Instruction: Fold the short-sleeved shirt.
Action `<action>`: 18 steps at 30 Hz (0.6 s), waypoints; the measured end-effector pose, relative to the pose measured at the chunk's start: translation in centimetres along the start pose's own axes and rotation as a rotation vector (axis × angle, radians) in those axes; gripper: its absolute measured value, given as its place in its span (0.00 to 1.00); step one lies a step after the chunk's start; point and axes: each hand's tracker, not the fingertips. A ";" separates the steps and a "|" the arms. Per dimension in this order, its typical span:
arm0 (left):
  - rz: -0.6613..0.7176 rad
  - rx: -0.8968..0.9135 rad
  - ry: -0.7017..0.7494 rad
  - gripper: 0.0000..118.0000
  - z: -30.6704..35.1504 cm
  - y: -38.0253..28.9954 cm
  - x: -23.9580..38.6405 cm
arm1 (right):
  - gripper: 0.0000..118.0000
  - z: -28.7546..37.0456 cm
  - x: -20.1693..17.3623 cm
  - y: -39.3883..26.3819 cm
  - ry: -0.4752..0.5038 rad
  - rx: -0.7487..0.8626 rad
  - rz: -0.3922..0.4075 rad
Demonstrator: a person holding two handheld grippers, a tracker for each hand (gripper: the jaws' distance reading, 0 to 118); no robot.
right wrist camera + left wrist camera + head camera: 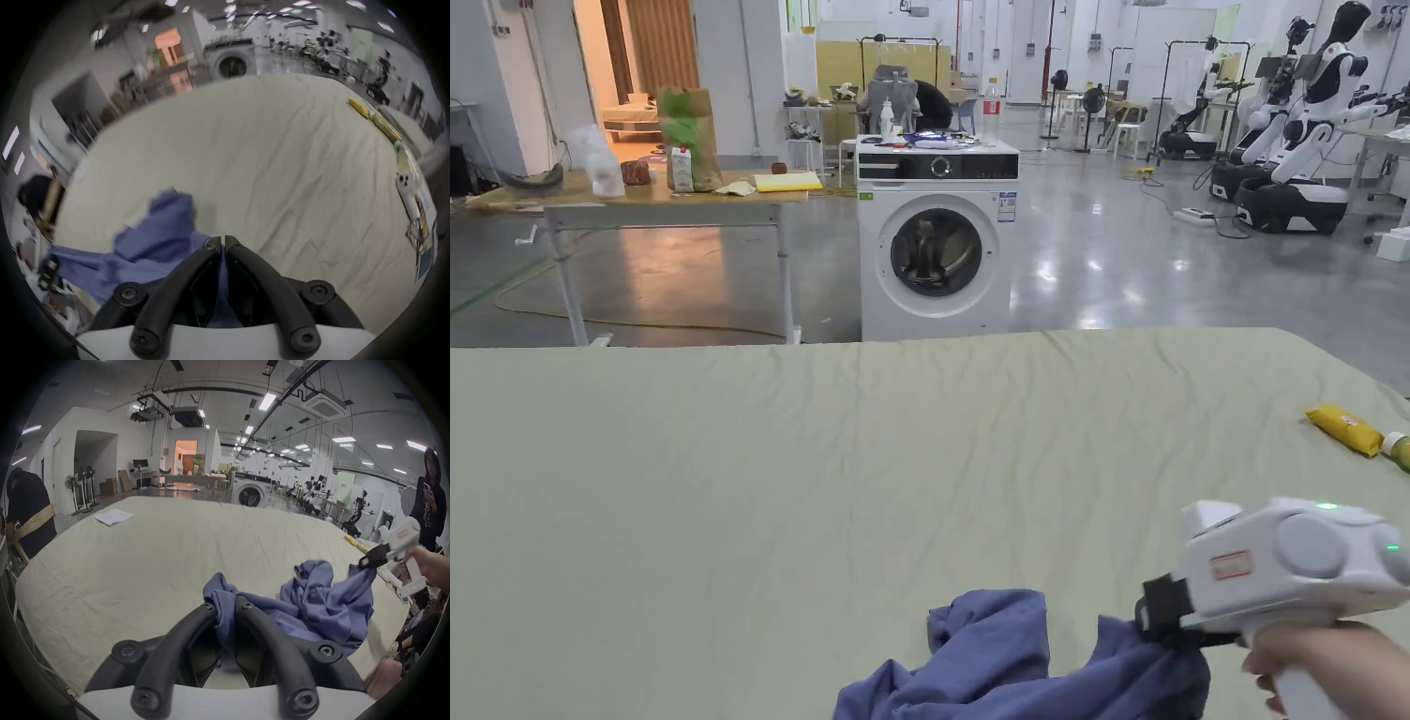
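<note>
A pale green sheet (825, 487) covers the big work surface, creased all over. At its far right edge lies a yellow packet (1345, 429), with a green-capped bottle (1397, 448) just beside it. A folded white paper (114, 517) rests near the far left corner. Past the surface stands a white front-loading washing machine (936, 248), a clear plastic bottle (991, 111) upright on its top. To its left is a wooden-topped table (637, 202) carrying a brown paper bag (689, 136) and a yellow pad (787, 181). White-and-black humanoid robots (1308, 122) line the right wall. A person in dark clothes (429, 503) stands at the right, looking at a phone.
</note>
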 end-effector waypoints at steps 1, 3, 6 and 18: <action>-0.003 0.015 0.000 0.03 0.4 0.8 -0.3 | 0.00 2.1 0.4 0.1 0.025 0.036 -0.026; -0.003 0.043 0.002 0.03 1.1 2.6 -1.0 | 0.00 5.8 0.6 0.6 0.010 0.085 -0.003; -0.001 0.099 0.008 0.03 2.0 5.8 -2.0 | 0.00 11.1 0.5 1.2 0.021 0.185 -0.010; -0.068 0.286 0.000 0.03 6.0 18.7 -1.7 | 0.00 23.5 -0.6 7.1 0.010 0.433 -0.019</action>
